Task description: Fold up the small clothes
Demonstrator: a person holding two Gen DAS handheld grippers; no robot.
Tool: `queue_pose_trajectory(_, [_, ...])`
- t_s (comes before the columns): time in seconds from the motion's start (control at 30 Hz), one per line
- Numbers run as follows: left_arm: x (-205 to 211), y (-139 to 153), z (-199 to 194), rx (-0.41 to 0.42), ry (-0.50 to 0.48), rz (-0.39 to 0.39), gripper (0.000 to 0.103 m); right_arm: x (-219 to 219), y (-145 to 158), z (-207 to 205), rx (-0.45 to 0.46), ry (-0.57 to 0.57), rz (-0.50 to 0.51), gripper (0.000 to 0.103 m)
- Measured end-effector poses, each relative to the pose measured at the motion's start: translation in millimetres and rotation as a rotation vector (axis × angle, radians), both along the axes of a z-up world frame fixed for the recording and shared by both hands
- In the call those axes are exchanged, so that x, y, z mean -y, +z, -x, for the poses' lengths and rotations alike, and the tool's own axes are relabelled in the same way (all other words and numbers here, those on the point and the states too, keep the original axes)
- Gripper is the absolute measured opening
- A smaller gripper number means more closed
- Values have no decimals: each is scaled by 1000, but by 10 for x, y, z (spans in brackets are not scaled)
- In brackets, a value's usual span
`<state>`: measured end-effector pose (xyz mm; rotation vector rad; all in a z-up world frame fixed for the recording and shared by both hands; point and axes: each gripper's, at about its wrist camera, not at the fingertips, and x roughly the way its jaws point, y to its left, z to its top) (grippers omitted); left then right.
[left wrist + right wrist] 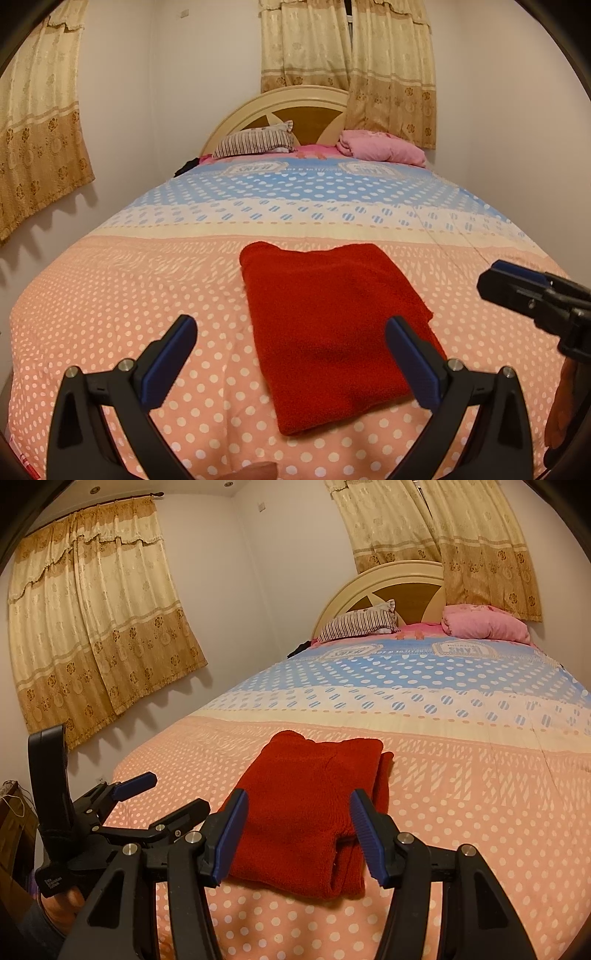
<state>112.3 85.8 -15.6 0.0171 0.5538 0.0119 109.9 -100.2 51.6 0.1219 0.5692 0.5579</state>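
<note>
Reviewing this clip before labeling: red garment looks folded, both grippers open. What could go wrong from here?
1. The red garment shows loose stacked layers along its right edge; a one-sided pinch by the right gripper may grab only the top layer and open the fold.
2. The left gripper hovers open over the near part; lowering it could drag the fabric.
3. The bedspread is soft, so a low pinch might catch it too.

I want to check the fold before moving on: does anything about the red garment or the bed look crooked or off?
Mostly tidy. The red garment lies folded on the bedspread, but in the right wrist view an under layer pokes out past its right edge, so the layers are not flush. Both the left gripper and the right gripper are open, holding nothing.
</note>
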Motion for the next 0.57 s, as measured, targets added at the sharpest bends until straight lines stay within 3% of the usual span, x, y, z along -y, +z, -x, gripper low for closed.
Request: queue_pose_trajectory(0.57, [0,-33,-8,1,1,-43,103,-29,-40,0,4,1,15,58])
